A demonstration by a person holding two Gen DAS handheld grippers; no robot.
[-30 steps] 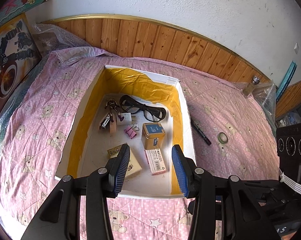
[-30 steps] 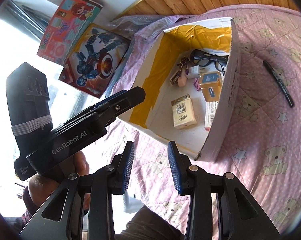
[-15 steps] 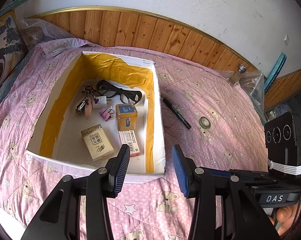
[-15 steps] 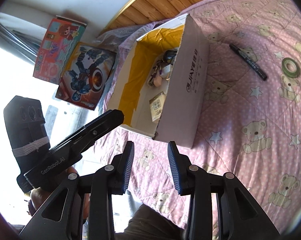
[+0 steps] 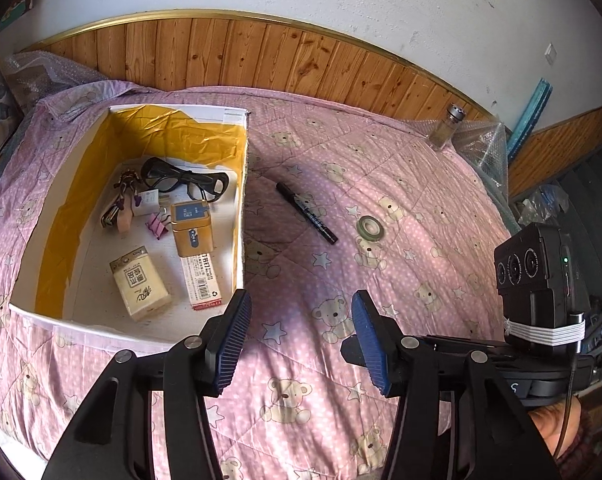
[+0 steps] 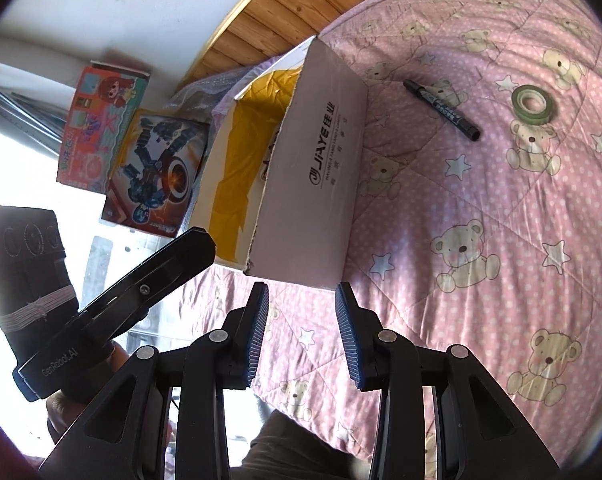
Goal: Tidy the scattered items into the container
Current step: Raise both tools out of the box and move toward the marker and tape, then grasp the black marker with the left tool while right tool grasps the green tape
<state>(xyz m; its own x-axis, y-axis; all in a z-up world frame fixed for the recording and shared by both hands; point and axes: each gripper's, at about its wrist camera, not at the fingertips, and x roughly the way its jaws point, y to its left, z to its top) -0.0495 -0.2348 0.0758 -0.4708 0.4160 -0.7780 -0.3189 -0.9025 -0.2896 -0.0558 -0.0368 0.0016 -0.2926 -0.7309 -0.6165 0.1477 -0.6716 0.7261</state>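
Left gripper (image 5: 301, 338): jaws spread, nothing between them, above the pink bear quilt (image 5: 401, 240).
Right gripper (image 6: 302, 334): jaws spread and empty, just short of the box's near corner.
Box (image 5: 241, 200): ahead-left of the left jaws; white card, yellow-lined, open top.
Inside the box: tissue pack (image 5: 139, 282) nearest, then staple box (image 5: 201, 276), tin (image 5: 191, 228), pink clip (image 5: 157, 224), keys (image 5: 119, 204), glasses (image 5: 185, 179) farthest.
Marker (image 5: 306, 212): ahead of the left jaws, flat on the quilt, just right of the box.
Tape roll (image 5: 370, 225): ahead-right, beyond the marker's near end, apart from it.
Small bottle (image 5: 447, 126): far right edge of the quilt.
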